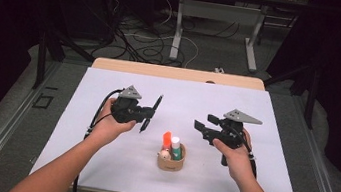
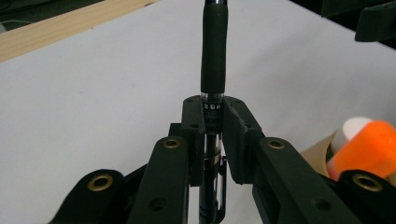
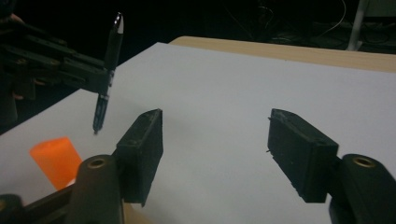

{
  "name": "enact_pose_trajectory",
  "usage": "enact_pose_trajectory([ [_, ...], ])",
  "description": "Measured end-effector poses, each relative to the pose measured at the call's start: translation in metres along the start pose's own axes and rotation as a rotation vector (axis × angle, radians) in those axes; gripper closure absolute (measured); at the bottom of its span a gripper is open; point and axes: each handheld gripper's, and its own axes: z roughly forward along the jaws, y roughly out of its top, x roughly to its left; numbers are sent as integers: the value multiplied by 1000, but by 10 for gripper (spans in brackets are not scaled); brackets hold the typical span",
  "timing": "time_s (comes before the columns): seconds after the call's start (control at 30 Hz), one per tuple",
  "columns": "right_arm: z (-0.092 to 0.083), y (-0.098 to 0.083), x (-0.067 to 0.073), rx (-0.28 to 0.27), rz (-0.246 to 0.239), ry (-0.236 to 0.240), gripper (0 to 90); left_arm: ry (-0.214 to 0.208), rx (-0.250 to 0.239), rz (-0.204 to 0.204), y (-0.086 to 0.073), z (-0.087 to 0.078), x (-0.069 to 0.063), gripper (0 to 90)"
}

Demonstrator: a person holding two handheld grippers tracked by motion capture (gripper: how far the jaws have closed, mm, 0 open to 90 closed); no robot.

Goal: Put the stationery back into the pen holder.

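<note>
My left gripper (image 1: 150, 112) is shut on a black pen (image 1: 153, 110), which stands tilted above the white sheet (image 1: 251, 153). In the left gripper view the pen (image 2: 214, 56) rises between the closed pads of that gripper (image 2: 213, 109). My right gripper (image 1: 205, 122) hovers to the right of the pen holder, open, with nothing between its jaws (image 3: 215, 140). From the right gripper view the pen (image 3: 108, 70) shows at far left, clamped in the left gripper (image 3: 100, 79). A small tan holder (image 1: 170, 164) sits between the hands, with an orange marker (image 1: 167, 139) and a white-capped green tube (image 1: 176, 147) in it.
The white sheet covers most of a wooden table, whose far edge (image 1: 177, 72) is bare. The orange marker (image 2: 369, 144) lies close to the left gripper's right side, and shows low at the left (image 3: 53, 158) of the right gripper view. Cables and table legs lie on the floor beyond.
</note>
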Motion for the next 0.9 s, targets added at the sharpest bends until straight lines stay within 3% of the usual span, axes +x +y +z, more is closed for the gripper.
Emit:
enact_pose_trajectory([
  [0.3, 25, 17, 15, 25, 7, 16, 413, -23, -64, -76, 1, 15, -4, 796],
  [0.37, 29, 21, 19, 35, 2, -1, 413, -20, -74, -84, 1, 17, -4, 796],
  [0.47, 35, 26, 22, 19, 31, -8, 464, -21, -85, -101, 1, 21, -7, 796],
  [0.6, 41, 30, 25, 4, 91, 10, 549, -30, -97, -100, 1, 24, -10, 796],
  [0.9, 55, 35, 32, 32, 147, 54, 607, -41, -100, -71, 1, 32, -18, 795],
])
